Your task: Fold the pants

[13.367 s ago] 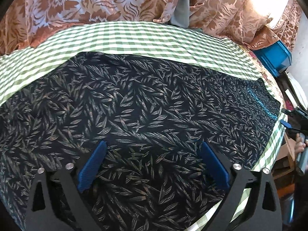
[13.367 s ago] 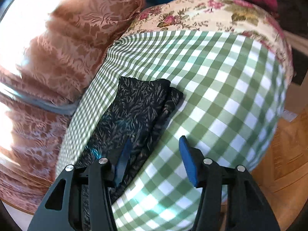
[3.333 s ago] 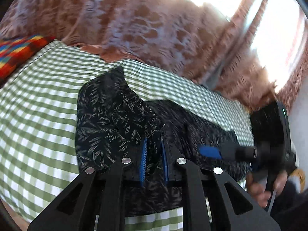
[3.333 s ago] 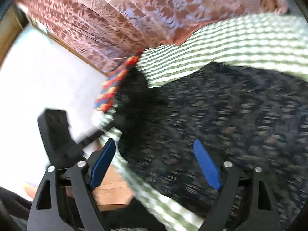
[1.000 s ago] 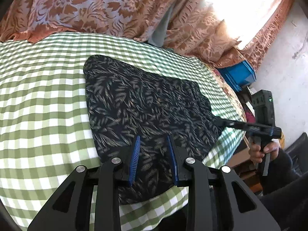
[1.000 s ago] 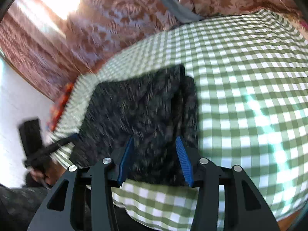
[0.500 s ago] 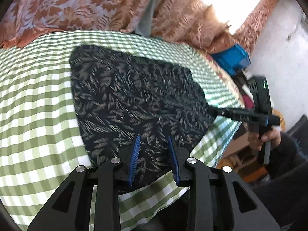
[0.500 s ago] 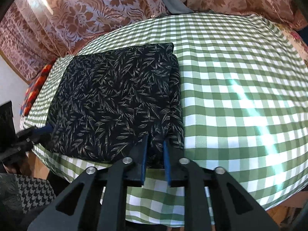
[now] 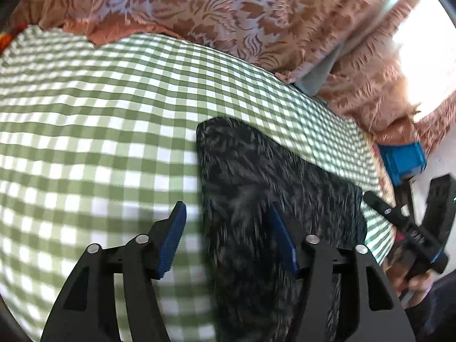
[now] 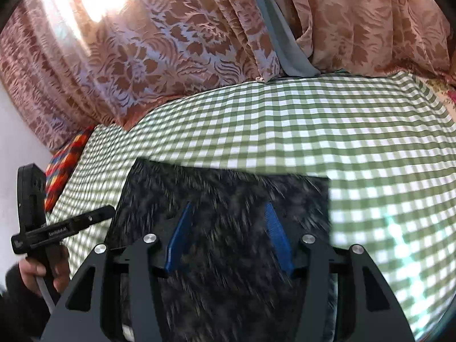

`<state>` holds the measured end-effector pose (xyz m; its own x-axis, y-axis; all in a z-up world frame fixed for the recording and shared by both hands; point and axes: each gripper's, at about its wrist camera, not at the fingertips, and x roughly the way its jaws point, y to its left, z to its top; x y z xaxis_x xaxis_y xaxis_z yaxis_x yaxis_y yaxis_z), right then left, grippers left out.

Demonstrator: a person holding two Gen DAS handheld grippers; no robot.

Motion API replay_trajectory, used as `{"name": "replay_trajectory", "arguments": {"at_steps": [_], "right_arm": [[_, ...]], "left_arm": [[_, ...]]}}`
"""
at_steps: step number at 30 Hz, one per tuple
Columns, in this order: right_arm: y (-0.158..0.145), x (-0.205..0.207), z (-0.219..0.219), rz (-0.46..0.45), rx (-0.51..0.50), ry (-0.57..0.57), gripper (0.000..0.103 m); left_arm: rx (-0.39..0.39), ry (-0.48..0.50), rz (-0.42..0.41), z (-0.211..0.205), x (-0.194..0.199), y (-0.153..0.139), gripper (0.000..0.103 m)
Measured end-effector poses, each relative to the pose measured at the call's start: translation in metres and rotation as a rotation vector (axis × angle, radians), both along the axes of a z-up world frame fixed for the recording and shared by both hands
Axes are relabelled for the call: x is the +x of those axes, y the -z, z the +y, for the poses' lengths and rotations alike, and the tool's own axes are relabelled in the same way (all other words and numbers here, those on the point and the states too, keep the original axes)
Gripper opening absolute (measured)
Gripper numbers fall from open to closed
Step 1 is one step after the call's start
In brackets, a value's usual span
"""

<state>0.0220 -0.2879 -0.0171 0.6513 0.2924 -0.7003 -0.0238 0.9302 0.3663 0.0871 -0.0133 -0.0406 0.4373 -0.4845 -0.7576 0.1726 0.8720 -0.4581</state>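
Observation:
The pants point(image 9: 256, 176) are dark with a leaf print and lie folded into a compact rectangle on the green checked cloth point(image 9: 85, 108). They also show in the right wrist view point(image 10: 228, 193). My left gripper point(image 9: 228, 233) is open over the pants' left edge, one finger above the cloth and one above the pants. My right gripper point(image 10: 228, 233) is open and empty just above the middle of the folded pants. Both views are blurred by motion.
Brown patterned curtains point(image 10: 185, 42) hang behind the table. A blue crate point(image 9: 404, 159) sits off the far right end. A striped colourful cloth point(image 10: 65, 156) lies at the left end. The checked cloth point(image 10: 370, 142) stretches right of the pants.
Both grippers have opened and let go of the pants. The left gripper has shifted left to the pants' edge. The right gripper has moved over the middle of the folded pants.

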Motion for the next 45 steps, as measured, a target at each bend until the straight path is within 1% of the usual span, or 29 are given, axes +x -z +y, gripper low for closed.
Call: {"name": "replay_trajectory", "arguments": {"at_steps": [1,3,4,5,7,9,10,11,13,14,17,21,24,26,30,31,32,38,45], "right_arm": [[0.004,0.004,-0.001,0.005,-0.001,0.015,0.054],[0.014,0.015,-0.005,0.020,-0.021,0.054,0.054],[0.020,0.018,-0.008,0.029,-0.025,0.068,0.054],[0.027,0.020,-0.013,0.038,-0.022,0.079,0.053],[0.039,0.021,-0.018,0.049,-0.029,0.090,0.047],[0.056,0.016,-0.023,0.034,-0.006,0.089,0.047],[0.061,0.013,-0.023,0.015,-0.009,0.087,0.047],[0.062,0.011,-0.022,-0.002,-0.021,0.087,0.047],[0.061,0.010,-0.018,-0.011,-0.044,0.089,0.047],[0.060,0.009,-0.017,-0.014,-0.057,0.086,0.047],[0.059,0.007,-0.017,-0.026,-0.062,0.085,0.047],[0.059,0.006,-0.017,-0.038,-0.057,0.089,0.048],[0.058,0.004,-0.014,-0.040,-0.072,0.086,0.051],[0.056,0.004,-0.010,-0.040,-0.097,0.083,0.053],[0.050,0.000,0.003,-0.042,-0.161,0.059,0.064],[0.048,-0.002,0.005,-0.042,-0.169,0.056,0.068],[0.046,-0.005,0.005,-0.042,-0.167,0.055,0.069],[0.033,-0.026,0.001,-0.048,-0.110,0.051,0.070],[0.025,-0.054,0.004,-0.058,-0.125,0.009,0.070]], "left_arm": [[-0.021,-0.007,0.022,0.001,0.008,0.004,0.062],[-0.063,0.012,0.057,-0.004,0.019,0.011,0.062],[-0.060,0.003,0.063,-0.007,0.023,0.014,0.062],[-0.031,-0.001,0.057,-0.011,0.025,0.016,0.061],[0.080,0.000,0.013,-0.026,0.022,0.017,0.060],[0.211,0.007,-0.051,-0.046,0.011,0.023,0.060],[0.242,0.007,-0.072,-0.049,0.009,0.026,0.060],[0.259,0.000,-0.091,-0.051,0.005,0.029,0.060],[0.242,-0.027,-0.094,-0.044,0.003,0.028,0.061],[0.247,-0.039,-0.100,-0.041,0.001,0.026,0.061],[0.312,-0.041,-0.163,-0.044,-0.011,0.014,0.061],[0.318,-0.052,-0.192,-0.037,-0.029,0.004,0.061],[0.323,-0.065,-0.202,-0.034,-0.039,0.001,0.062],[0.325,-0.072,-0.206,-0.031,-0.050,-0.002,0.065],[0.343,-0.066,-0.223,-0.030,-0.062,-0.003,0.065],[0.347,-0.068,-0.230,-0.030,-0.067,-0.004,0.065],[0.348,-0.067,-0.231,-0.030,-0.068,-0.004,0.065],[0.378,-0.049,-0.253,-0.035,-0.084,-0.003,0.066],[0.400,-0.029,-0.257,-0.042,-0.091,0.003,0.069]]}}
